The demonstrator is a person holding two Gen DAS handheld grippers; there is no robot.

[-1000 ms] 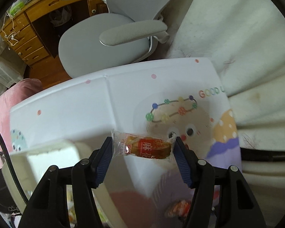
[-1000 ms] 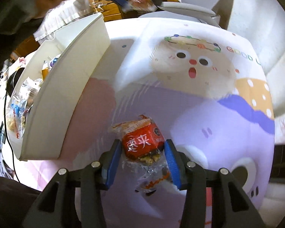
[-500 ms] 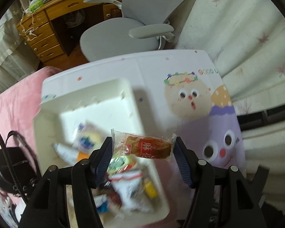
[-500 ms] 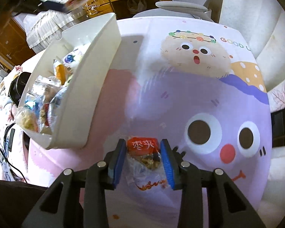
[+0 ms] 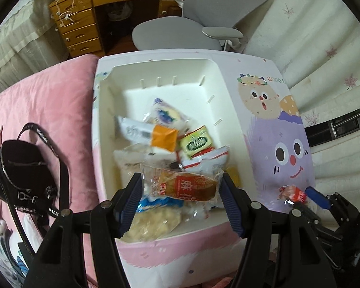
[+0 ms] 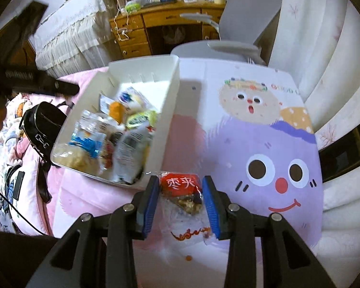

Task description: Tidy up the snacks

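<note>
My left gripper (image 5: 181, 188) is shut on a clear-wrapped orange pastry snack (image 5: 182, 186) and holds it above the near end of a white bin (image 5: 224, 88) that holds several snack packets (image 5: 165, 139). My right gripper (image 6: 181, 192) is shut on a red-labelled snack packet (image 6: 180, 189) and holds it over the cartoon-print table (image 6: 271, 144), just right of the bin's (image 6: 165, 124) near corner. The right gripper and its red packet (image 5: 292, 193) also show at the lower right of the left wrist view.
A black handbag (image 5: 21, 172) lies on the pink bedding (image 5: 48, 100) left of the bin. A grey office chair (image 5: 199, 28) and a wooden desk (image 5: 84, 24) stand beyond the table. White curtains (image 5: 324, 36) hang to the right.
My left gripper has risen and swung left with the pastry, from over the table to above the bin. My right gripper has lifted and drawn back with the red packet.
</note>
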